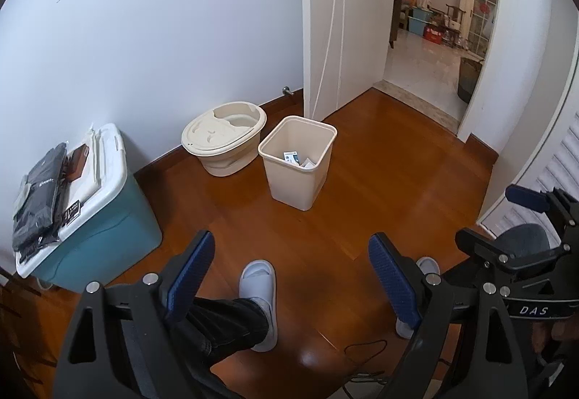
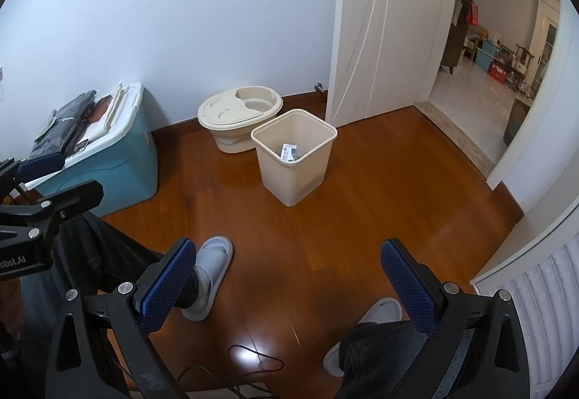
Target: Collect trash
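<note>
Inside, the beige bin (image 1: 296, 162) on the wooden floor (image 1: 380, 182) is only partly seen into: a small printed packet (image 1: 291, 157) and pale scraps, otherwise hard to make out. Both the left gripper (image 1: 289, 276) and the right gripper (image 2: 289, 276) are held spread wide and empty, tilted downward well short of the bin. Slippered feet (image 1: 257, 297) are seen beneath them. A cream tub (image 1: 224, 138) stands just behind the bin, a teal storage box (image 1: 105, 218) by the wall.

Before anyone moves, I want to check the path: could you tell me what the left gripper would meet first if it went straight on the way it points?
Probably bare wooden floor, short of the beige waste bin. The left gripper stands open and empty, angled downward; depth is hard to judge.
</note>
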